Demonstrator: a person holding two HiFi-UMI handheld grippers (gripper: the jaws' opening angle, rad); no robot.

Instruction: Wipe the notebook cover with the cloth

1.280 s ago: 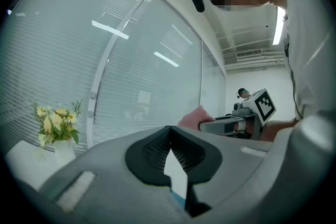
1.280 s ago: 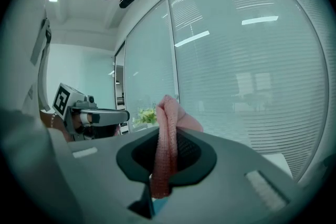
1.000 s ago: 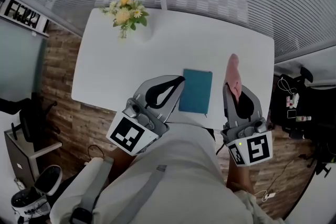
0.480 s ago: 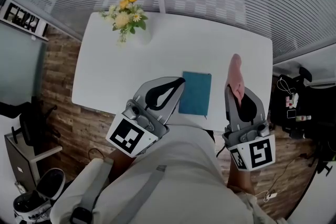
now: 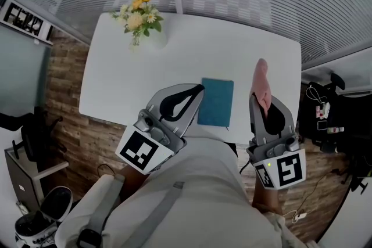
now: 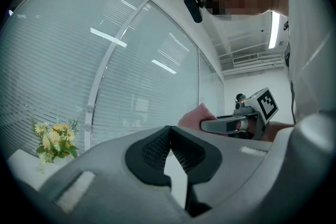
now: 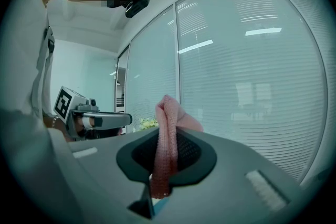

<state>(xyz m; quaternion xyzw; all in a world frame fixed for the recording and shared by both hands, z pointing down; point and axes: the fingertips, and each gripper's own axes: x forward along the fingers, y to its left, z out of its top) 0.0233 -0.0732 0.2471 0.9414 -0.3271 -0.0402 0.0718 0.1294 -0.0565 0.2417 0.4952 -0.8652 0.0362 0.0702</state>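
White table (image 5: 116, 67): teal notebook (image 5: 216, 101) lies closed and flat at the near edge, right of middle, plain cover up, wipeable as is. Left gripper (image 5: 195, 90) has jaws together and empty, just beside the notebook's left side, probably to steady it. Right gripper (image 7: 166, 157) is clamped on the pink cloth (image 7: 167, 134), bunched upright above the near right corner, not yet on the cover.

A white table (image 5: 174, 55) carries a teal notebook (image 5: 216, 102) and yellow flowers (image 5: 137, 17).

Right claw (image 5: 257, 99) drew slightly back with cloth (image 5: 261, 79).
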